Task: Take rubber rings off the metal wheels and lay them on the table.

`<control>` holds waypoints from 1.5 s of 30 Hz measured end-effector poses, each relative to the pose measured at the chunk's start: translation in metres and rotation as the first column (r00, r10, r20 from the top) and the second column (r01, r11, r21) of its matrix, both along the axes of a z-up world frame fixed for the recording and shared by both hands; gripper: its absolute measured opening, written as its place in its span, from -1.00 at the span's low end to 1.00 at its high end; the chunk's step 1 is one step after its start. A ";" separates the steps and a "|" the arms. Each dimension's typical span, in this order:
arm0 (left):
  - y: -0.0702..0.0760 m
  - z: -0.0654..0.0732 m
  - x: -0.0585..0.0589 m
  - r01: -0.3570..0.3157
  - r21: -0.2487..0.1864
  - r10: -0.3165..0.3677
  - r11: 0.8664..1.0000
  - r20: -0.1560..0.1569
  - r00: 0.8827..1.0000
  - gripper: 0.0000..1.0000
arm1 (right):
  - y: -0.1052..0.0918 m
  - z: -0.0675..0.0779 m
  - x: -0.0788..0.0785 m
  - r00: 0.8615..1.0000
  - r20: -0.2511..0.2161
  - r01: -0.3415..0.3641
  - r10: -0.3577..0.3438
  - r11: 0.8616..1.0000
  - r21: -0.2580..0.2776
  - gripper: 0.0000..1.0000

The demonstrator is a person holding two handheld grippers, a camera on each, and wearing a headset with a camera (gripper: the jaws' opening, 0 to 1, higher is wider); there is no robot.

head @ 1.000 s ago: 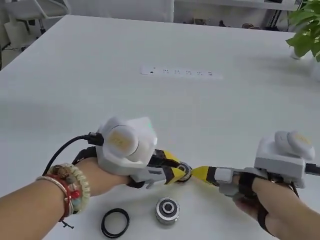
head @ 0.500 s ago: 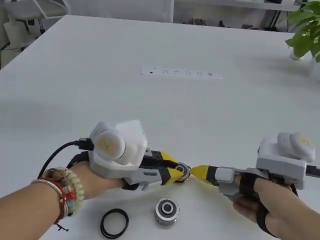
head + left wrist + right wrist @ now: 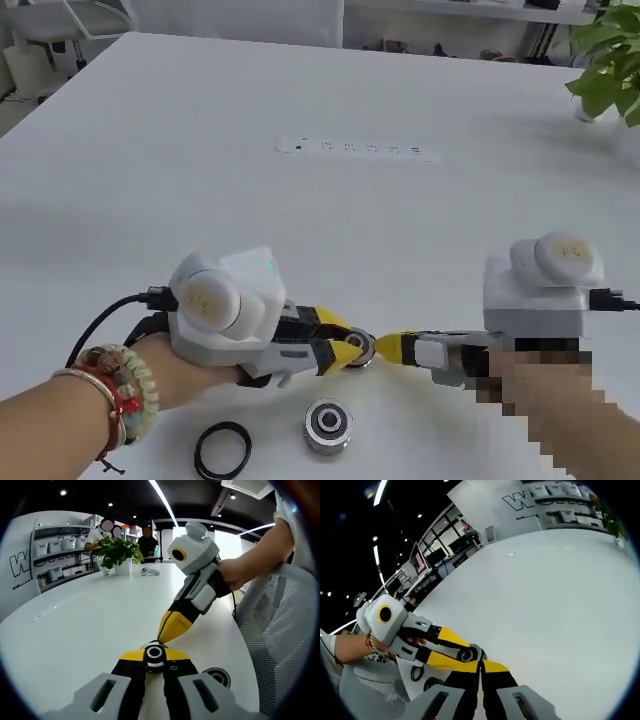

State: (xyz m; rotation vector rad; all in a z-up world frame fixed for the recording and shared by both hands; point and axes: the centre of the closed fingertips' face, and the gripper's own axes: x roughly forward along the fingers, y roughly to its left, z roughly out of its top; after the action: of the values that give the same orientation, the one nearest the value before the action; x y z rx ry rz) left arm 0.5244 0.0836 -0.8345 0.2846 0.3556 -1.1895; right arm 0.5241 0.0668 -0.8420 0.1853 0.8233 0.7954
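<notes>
The left gripper (image 3: 154, 656) is pinching one small metal wheel (image 3: 154, 652) just above the surface (image 3: 300, 230); a dark band around its rim is possibly its rubber ring. At its 7 o'clock a second wheel (image 3: 328, 422), bare silver, is lying flat. A black rubber ring (image 3: 222, 450) is lying flat at that wheel's 9 o'clock.

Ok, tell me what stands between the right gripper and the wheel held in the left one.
Nothing visible does. The right gripper has its tips shut and right up against the wheel, which is clamped in the left gripper.
</notes>
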 end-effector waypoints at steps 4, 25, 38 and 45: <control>0.000 0.000 0.001 -0.002 0.001 0.002 1.000 0.000 1.000 -0.86 | 0.000 -0.001 0.002 0.993 0.076 -0.077 0.085 0.991 -0.112 -1.00; -0.001 0.000 0.000 -0.005 0.003 0.005 1.000 0.000 1.000 -0.86 | 0.003 0.002 0.002 0.993 0.071 -0.083 0.093 0.987 -0.135 -1.00; -0.002 -0.001 0.000 -0.004 0.010 0.004 1.000 0.002 1.000 -0.85 | 0.005 0.004 -0.002 0.996 0.050 -0.074 0.080 0.990 -0.116 -1.00; -0.002 -0.001 -0.001 -0.004 0.010 0.004 1.000 0.001 1.000 -0.85 | 0.006 0.005 -0.003 0.995 0.047 -0.076 0.082 0.991 -0.113 -1.00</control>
State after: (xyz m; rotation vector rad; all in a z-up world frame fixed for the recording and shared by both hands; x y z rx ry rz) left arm 0.5233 0.0816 -0.8356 0.2928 0.3610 -1.1843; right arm 0.5209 0.0731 -0.8373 0.0330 0.8273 0.8234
